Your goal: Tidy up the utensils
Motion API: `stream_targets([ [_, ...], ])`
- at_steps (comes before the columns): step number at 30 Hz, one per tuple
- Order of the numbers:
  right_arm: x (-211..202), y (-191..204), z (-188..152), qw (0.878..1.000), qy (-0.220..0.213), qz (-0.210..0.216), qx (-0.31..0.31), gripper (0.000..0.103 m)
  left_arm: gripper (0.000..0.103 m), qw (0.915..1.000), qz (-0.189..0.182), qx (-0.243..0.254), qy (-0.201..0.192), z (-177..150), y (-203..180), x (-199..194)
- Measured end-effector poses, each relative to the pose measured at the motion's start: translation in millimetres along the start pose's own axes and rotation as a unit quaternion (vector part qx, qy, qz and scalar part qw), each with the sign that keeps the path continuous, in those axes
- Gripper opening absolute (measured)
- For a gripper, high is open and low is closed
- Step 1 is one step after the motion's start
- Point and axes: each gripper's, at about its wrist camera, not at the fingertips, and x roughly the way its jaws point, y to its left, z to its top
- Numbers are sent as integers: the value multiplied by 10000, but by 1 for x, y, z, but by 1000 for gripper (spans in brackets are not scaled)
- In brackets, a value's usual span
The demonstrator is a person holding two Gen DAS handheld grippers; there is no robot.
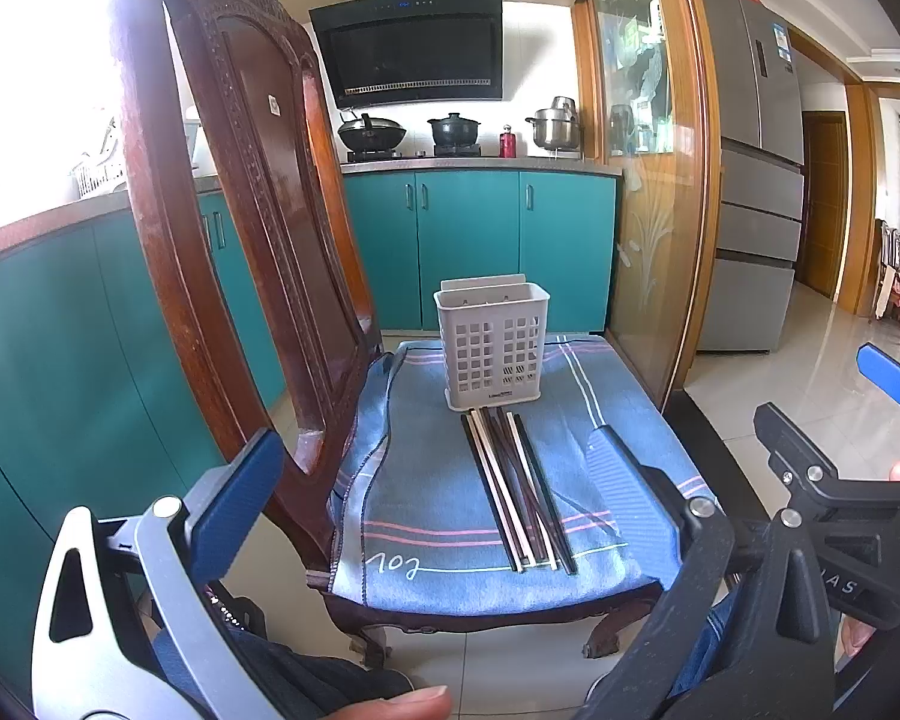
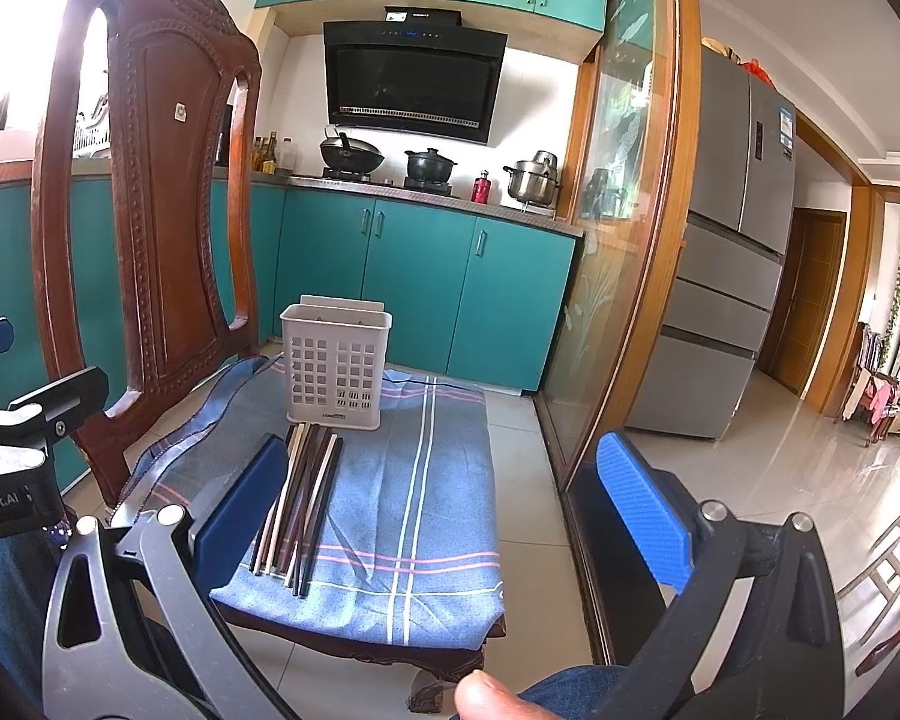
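Note:
A white slotted utensil holder (image 1: 491, 349) stands upright at the far end of a blue cloth (image 1: 426, 498) on a chair seat. Several chopsticks (image 1: 519, 489), dark and pale, lie side by side in front of it. The holder (image 2: 336, 365) and chopsticks (image 2: 303, 495) also show in the right wrist view. My left gripper (image 1: 432, 498) is open and empty, held short of the seat's near edge. My right gripper (image 2: 444, 510) is open and empty, to the right of the chopsticks; it also shows in the left wrist view (image 1: 834, 420).
The carved wooden chair back (image 1: 240, 228) rises on the left of the seat. A glass sliding door (image 1: 660, 180) stands close on the right. Teal cabinets (image 1: 474, 246) with pots on the counter are behind. Tiled floor (image 2: 780, 480) opens to the right.

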Motion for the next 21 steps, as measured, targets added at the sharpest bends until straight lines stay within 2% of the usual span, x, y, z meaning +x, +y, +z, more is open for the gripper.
stream_targets([
  [18, 15, 6, -5, 9998, 182, 33, -90, 101, 100, 9996, 15, -19, 277, -6, 2, 22],
  [21, 31, 1, -6, 9986, 497, -163, 14, 101, 100, 9987, -67, -10, 508, -9, 1, 34],
])
